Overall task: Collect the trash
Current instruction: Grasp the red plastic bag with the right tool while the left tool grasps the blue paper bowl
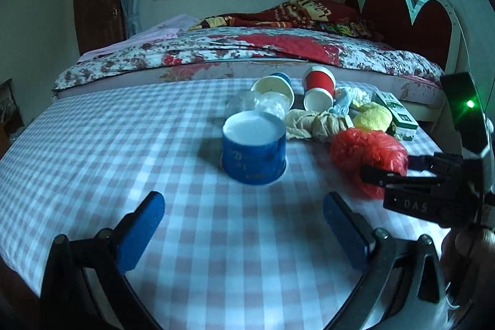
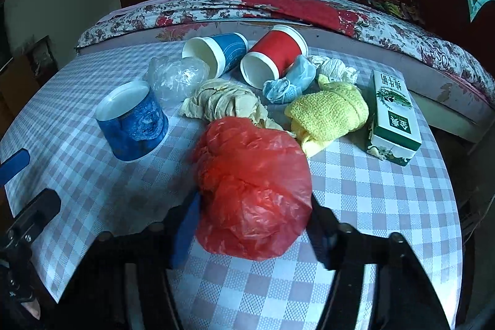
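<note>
A crumpled red plastic bag (image 2: 253, 190) lies on the checked table (image 2: 371, 206), between the blue pads of my right gripper (image 2: 255, 225), which press its sides. It also shows in the left wrist view (image 1: 368, 153), with the right gripper (image 1: 383, 172) on it. My left gripper (image 1: 243, 225) is open and empty, facing an upright blue cup (image 1: 254, 149); the cup also shows in the right wrist view (image 2: 131, 121). Behind lie a tipped blue cup (image 2: 216, 53), a tipped red cup (image 2: 272, 57), clear plastic (image 2: 176, 76), beige paper (image 2: 222, 104), a blue mask (image 2: 289, 82).
A yellow cloth (image 2: 331, 113), white tissue (image 2: 334, 67) and a green-and-white carton (image 2: 393, 116) lie at the right of the pile. A bed with a floral cover (image 1: 247, 48) stands just behind the table. The table edge drops off at the right (image 2: 458, 206).
</note>
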The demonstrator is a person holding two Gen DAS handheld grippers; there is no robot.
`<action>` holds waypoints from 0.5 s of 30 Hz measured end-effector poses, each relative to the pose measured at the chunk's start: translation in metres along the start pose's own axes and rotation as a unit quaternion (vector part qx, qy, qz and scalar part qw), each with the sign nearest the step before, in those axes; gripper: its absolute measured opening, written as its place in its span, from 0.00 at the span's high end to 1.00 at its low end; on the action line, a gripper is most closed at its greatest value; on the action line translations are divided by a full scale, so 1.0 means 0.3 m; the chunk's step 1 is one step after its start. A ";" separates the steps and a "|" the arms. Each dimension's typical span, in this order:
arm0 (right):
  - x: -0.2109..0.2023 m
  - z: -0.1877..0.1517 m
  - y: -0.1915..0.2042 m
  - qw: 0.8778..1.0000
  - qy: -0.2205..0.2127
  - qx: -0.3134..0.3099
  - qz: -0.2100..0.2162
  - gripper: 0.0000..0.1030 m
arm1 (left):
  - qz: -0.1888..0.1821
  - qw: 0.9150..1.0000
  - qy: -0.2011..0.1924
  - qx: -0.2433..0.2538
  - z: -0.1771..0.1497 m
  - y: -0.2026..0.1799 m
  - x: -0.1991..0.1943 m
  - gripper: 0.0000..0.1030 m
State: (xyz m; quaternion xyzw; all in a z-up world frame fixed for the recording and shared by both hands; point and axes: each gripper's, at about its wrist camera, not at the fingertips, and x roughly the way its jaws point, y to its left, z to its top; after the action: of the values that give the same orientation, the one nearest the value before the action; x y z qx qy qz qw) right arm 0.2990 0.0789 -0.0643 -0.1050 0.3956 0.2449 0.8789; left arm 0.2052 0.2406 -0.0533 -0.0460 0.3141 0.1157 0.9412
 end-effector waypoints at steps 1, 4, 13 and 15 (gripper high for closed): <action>0.009 0.009 -0.013 1.000 0.001 0.005 0.002 0.48 | -0.003 1.000 0.002 -0.001 0.011 0.003 0.019 0.01; 0.024 0.037 -0.035 1.000 0.000 0.013 0.004 0.52 | -0.010 1.000 0.009 -0.006 0.050 0.001 0.071 0.02; 0.072 0.099 -0.052 1.000 0.004 0.009 0.003 0.53 | -0.014 0.999 0.039 -0.011 0.128 -0.010 0.222 0.10; 0.079 0.103 -0.051 1.000 0.005 0.007 0.004 0.53 | -0.011 0.999 0.044 -0.007 0.131 -0.015 0.242 0.11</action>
State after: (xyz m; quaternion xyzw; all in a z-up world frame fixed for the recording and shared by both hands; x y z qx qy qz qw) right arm 0.3402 0.0856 -0.0617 -0.0989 0.4022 0.2452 0.8765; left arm 0.2853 0.2563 -0.0655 -0.0608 0.3537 0.1057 0.9274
